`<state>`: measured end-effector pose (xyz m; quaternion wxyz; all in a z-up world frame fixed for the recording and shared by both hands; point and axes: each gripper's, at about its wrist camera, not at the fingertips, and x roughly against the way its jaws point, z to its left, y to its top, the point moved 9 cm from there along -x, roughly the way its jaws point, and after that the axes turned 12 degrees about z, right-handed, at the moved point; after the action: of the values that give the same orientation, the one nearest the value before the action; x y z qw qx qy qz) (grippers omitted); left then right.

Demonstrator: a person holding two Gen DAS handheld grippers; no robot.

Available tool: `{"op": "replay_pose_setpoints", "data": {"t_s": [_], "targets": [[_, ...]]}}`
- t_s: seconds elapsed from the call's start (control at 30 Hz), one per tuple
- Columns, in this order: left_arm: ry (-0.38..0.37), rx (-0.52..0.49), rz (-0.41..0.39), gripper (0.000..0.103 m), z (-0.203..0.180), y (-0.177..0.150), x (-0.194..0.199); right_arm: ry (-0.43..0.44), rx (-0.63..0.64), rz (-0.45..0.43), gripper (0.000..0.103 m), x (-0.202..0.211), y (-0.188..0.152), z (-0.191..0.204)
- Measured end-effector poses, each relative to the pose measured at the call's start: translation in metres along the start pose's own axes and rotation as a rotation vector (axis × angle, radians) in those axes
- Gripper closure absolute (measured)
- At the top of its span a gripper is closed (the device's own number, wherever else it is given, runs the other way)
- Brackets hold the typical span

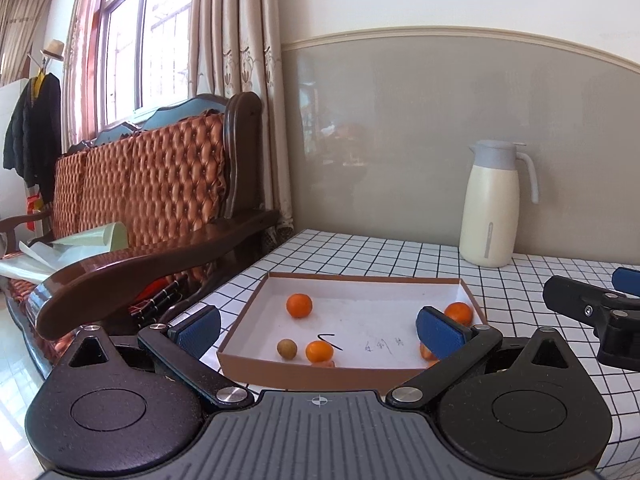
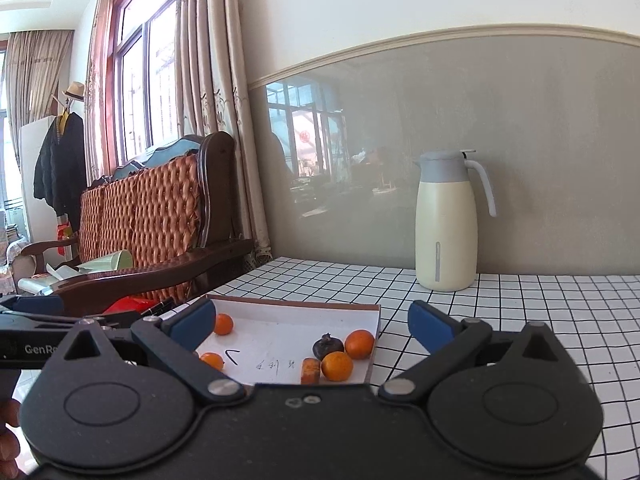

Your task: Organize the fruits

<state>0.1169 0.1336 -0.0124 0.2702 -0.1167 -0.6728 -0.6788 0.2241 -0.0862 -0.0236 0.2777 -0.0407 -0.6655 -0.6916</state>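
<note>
A shallow cardboard tray (image 1: 320, 372) with a white floor lies on the checked tablecloth and holds several fruits. In the left wrist view I see an orange (image 1: 299, 305), a second orange (image 1: 319, 351), a brown round fruit (image 1: 287, 349) and an orange (image 1: 459, 313) at the right wall. In the right wrist view the tray (image 2: 374, 334) shows two oranges (image 2: 359, 344) (image 2: 337, 366), a dark fruit (image 2: 327, 346) and an orange-brown block (image 2: 310, 370). My left gripper (image 1: 318, 334) is open and empty over the tray's near side. My right gripper (image 2: 312, 326) is open and empty.
A cream thermos jug (image 1: 492, 208) stands at the back by the grey wall, also seen in the right wrist view (image 2: 446, 224). A wooden sofa (image 1: 140, 200) stands left of the table. The right gripper (image 1: 592, 312) shows at the right edge.
</note>
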Motion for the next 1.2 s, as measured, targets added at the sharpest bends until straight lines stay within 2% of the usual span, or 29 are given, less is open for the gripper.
{"op": "replay_pose_setpoints", "data": {"t_s": [0.2, 0.33, 0.83, 1.2], "targets": [[-0.017, -0.002, 0.002, 0.0, -0.006, -0.013, 0.035, -0.019, 0.013, -0.041, 0.006, 0.043, -0.003, 0.004], [-0.031, 0.006, 0.002, 0.0, -0.008, -0.016, 0.046, -0.022, 0.014, -0.053, 0.006, 0.055, -0.001, 0.004], [-0.034, 0.002, -0.004, 0.0, -0.011, -0.009, 0.045, -0.014, 0.02, -0.039, 0.006, 0.049, -0.006, 0.008], [-0.035, 0.02, 0.0, 0.0, -0.007, -0.009, 0.043, -0.039, 0.016, -0.022, 0.006, 0.046, -0.009, 0.006]]}}
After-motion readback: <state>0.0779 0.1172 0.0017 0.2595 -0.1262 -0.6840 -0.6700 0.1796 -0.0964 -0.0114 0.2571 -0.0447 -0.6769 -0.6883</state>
